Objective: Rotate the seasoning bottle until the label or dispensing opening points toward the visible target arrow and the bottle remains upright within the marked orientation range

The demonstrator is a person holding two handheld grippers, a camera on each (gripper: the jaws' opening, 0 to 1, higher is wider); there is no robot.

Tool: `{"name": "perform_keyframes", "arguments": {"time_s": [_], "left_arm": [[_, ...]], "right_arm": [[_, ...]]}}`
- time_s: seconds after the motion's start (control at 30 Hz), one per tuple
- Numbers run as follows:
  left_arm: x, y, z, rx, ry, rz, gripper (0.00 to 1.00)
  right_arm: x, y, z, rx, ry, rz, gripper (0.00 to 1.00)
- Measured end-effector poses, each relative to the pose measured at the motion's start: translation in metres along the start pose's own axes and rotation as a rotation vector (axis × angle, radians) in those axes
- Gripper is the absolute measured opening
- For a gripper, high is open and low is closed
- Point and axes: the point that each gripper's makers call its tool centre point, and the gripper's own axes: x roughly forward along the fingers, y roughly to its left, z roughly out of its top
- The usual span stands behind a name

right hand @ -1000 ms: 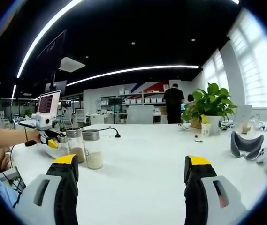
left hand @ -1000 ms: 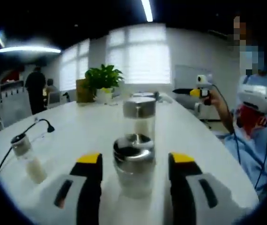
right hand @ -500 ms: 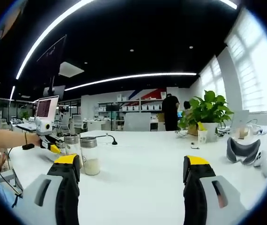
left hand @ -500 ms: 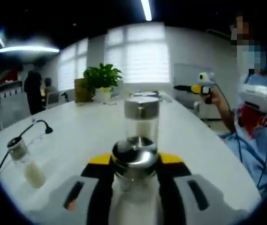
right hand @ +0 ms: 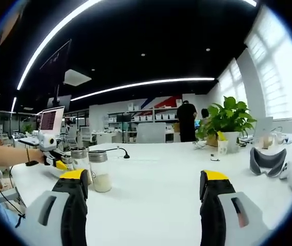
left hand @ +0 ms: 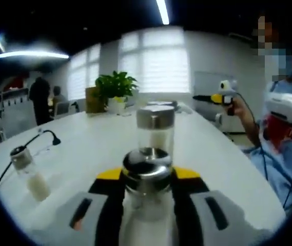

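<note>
Three glass bottles stand on your white tabletop (left hand: 84,148), so take them from left to right in the left gripper view. Far left is a small bottle (left hand: 28,171) with a dark cap, well apart from the others. At the centre is the seasoning bottle (left hand: 147,195), upright, its steel cap level, and your left tool (left hand: 147,177) is closed on it just under that cap, one yellow-tipped jaw touching each side. Right behind it stands a taller bottle (left hand: 155,130) with a steel lid. Further right, your right tool (left hand: 215,98) is held up off the tabletop, off to the side.

In the right gripper view the right tool (right hand: 140,187) is spread wide with nothing between its jaws, and the two steel-capped bottles sit at the far left beside your other hand.

To turn it well, my advice is to twist about the bottle's own upright axis, wrist level, base flat on the tabletop. Keep the squeeze even so the glass doesn't slip, and mind the taller bottle close behind.

Hard to make out: I can't find a target arrow or marked range on the tabletop. The label and dispensing opening can't be read either, since the bottle is blurred and its lower body is cut off by the jaws.
</note>
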Motion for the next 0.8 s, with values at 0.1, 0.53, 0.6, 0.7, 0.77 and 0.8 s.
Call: {"name": "perform_keyframes", "arguments": {"time_s": [0.1, 0.53, 0.6, 0.7, 0.77, 0.8], "left_arm": [[-0.002, 0.001, 0.0, -0.008, -0.008, 0.032, 0.37], [-0.011, 0.016, -0.003, -0.083, 0.053, 0.343, 0.38], [-0.013, 0.019, -0.004, -0.106, 0.039, 0.401, 0.38], [-0.015, 0.021, -0.005, -0.145, 0.031, 0.482, 0.38], [-0.016, 0.023, -0.005, -0.163, 0.024, 0.539, 0.38], [-0.016, 0.023, -0.006, -0.198, 0.015, 0.573, 0.38]], "right_arm": [[0.0, 0.001, -0.001, 0.003, 0.002, 0.002, 0.93], [-0.002, -0.006, 0.002, -0.001, -0.01, -0.028, 0.93], [-0.002, -0.005, 0.0, 0.004, -0.004, -0.026, 0.93], [-0.003, -0.005, 0.006, 0.021, -0.037, -0.025, 0.93], [-0.004, -0.007, 0.009, 0.015, -0.047, -0.036, 0.93], [-0.004, -0.008, 0.009, 0.01, -0.047, -0.042, 0.93]]}}
